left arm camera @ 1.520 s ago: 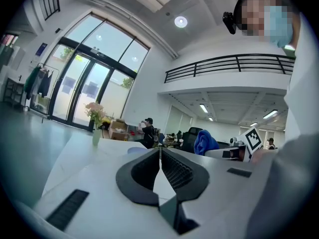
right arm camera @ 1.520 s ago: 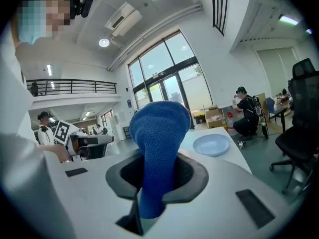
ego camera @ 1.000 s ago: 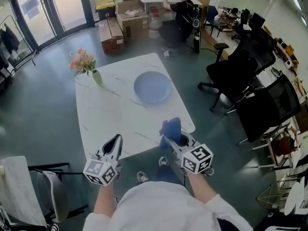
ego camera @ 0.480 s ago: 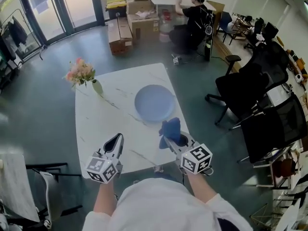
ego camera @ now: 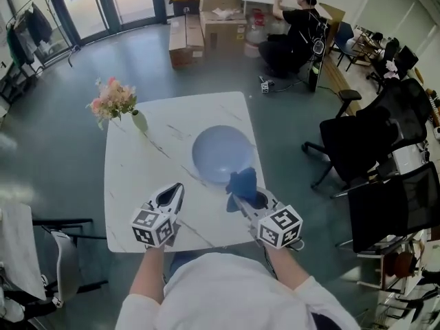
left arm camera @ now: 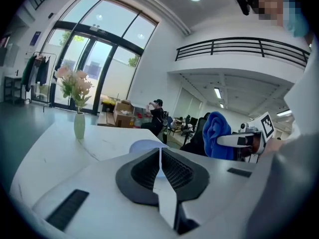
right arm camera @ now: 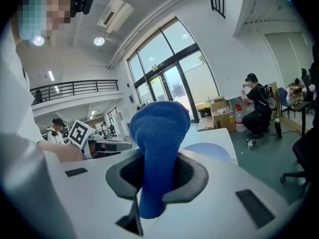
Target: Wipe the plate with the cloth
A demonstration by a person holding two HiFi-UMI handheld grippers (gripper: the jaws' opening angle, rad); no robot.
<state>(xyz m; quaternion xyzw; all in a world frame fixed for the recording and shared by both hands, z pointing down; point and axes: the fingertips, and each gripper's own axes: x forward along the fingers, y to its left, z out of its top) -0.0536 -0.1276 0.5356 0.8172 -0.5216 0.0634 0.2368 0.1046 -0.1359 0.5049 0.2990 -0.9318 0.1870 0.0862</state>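
A round pale blue plate [ego camera: 218,151] lies on the white marble table [ego camera: 137,174], right of its middle. My right gripper [ego camera: 246,196] is shut on a blue cloth [ego camera: 242,183], whose bunched end sticks up past the jaws and overlaps the plate's near edge in the head view. In the right gripper view the cloth [right arm camera: 158,148] fills the jaws and the plate [right arm camera: 212,151] lies beyond it. My left gripper [ego camera: 173,194] is shut and holds nothing, over the table's near part, left of the plate. In the left gripper view the plate [left arm camera: 144,145] shows just past the closed jaws.
A vase of pink flowers [ego camera: 115,103] stands at the table's far left corner. Black office chairs [ego camera: 357,139] crowd the right side. A chair with a cloth over it [ego camera: 24,256] stands at the near left. Cardboard boxes [ego camera: 206,23] and a crouching person [ego camera: 295,23] are far behind.
Both grippers have moved forward from the table's near edge to over the table. The cloth has come up to the plate's near edge. Both stayed shut.
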